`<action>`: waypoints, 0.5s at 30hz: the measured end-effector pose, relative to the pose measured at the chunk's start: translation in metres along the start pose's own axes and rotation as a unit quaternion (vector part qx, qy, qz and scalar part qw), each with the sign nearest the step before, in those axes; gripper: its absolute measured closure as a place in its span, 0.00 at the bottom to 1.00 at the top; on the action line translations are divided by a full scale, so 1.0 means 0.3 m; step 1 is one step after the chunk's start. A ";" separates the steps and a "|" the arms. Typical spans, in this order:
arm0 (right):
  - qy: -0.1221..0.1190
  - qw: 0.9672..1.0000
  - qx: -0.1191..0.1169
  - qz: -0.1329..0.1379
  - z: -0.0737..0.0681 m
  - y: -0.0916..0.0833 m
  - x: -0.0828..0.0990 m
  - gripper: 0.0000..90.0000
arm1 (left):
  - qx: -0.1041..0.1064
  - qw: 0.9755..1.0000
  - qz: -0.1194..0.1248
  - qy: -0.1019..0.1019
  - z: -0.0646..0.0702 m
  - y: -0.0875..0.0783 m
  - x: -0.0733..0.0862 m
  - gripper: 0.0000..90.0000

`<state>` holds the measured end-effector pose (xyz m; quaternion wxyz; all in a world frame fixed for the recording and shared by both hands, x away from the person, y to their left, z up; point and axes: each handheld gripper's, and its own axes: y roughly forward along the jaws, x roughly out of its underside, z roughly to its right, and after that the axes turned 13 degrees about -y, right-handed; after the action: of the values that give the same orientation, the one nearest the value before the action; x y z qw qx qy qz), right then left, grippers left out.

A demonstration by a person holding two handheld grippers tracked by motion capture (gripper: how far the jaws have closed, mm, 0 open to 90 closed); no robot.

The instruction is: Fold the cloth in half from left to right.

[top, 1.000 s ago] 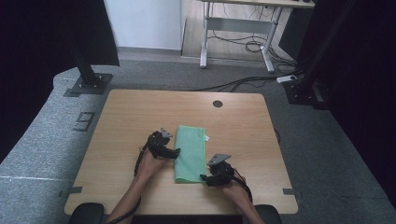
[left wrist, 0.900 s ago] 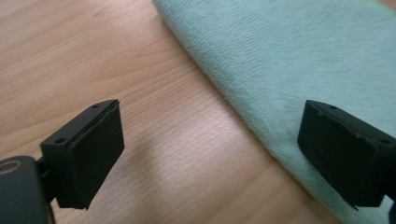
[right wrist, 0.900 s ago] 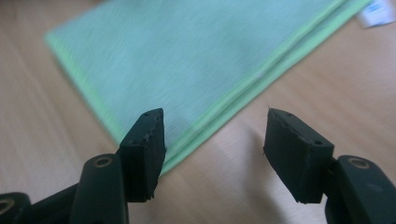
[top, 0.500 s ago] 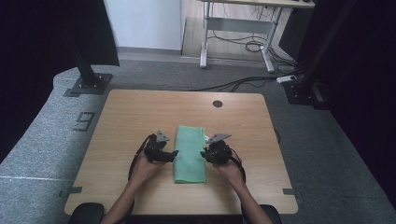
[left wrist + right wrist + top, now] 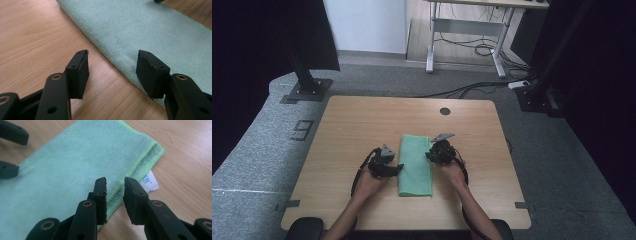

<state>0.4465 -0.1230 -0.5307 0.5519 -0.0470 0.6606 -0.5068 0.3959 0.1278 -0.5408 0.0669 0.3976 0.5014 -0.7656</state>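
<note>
On the tabletop (image 5: 362, 125), a folded green cloth (image 5: 415, 164) lay with its long axis running away from the person, and a claw stood at each long edge. The left claw (image 5: 398, 169) sat just beside the cloth's left edge, which was the rounded fold; seen from its own camera (image 5: 112, 72), its jaws had just been closing and stood about half open, one over bare wood and the other over the cloth's edge, gripping nothing. The right claw (image 5: 429, 154) was at the opposite edge, farther up the cloth. In its own view (image 5: 115, 192) the jaws had narrowed to a slim gap straddling the stacked, hemmed edges of the cloth (image 5: 75, 170), beside a white label (image 5: 150, 183) that stuck out from under them; whether the pads already pressed the layers could not be told. The cloth lay between the two claws, each one equally close to its own side.
</note>
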 end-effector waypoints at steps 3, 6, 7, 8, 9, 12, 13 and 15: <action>0.003 1.000 -0.006 -0.008 0.007 0.021 0.000 0.84 | 0.004 1.000 0.002 -0.008 -0.004 0.006 0.006 0.48; 0.007 1.000 -0.017 -0.005 0.004 0.027 0.000 0.95 | 0.006 1.000 0.004 -0.004 -0.001 0.004 0.007 0.50; 0.002 1.000 -0.015 -0.006 0.001 0.026 -0.002 0.97 | 0.011 1.000 0.004 -0.002 0.001 0.002 0.006 0.54; -0.001 1.000 -0.013 -0.007 -0.002 0.023 -0.005 0.98 | 0.018 1.000 0.006 -0.002 0.004 0.002 0.007 0.60; -0.003 1.000 -0.011 -0.005 -0.002 0.019 -0.006 0.98 | 0.024 1.000 0.005 0.000 0.005 0.002 0.006 0.65; -0.002 1.000 -0.008 0.003 0.000 0.000 -0.014 0.99 | 0.038 0.999 0.005 -0.001 0.007 0.002 0.007 0.76; -0.003 1.000 -0.007 0.009 0.002 -0.008 -0.017 0.99 | 0.040 0.999 0.007 -0.003 0.007 0.002 0.006 0.78; -0.002 1.000 -0.004 0.017 0.000 -0.027 -0.025 0.99 | 0.043 0.999 0.011 -0.006 0.007 -0.001 0.004 0.80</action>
<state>0.4454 -0.1222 -0.5197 0.5618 -0.0392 0.6618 -0.4948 0.3936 0.1266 -0.5409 0.0606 0.4011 0.4631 -0.7880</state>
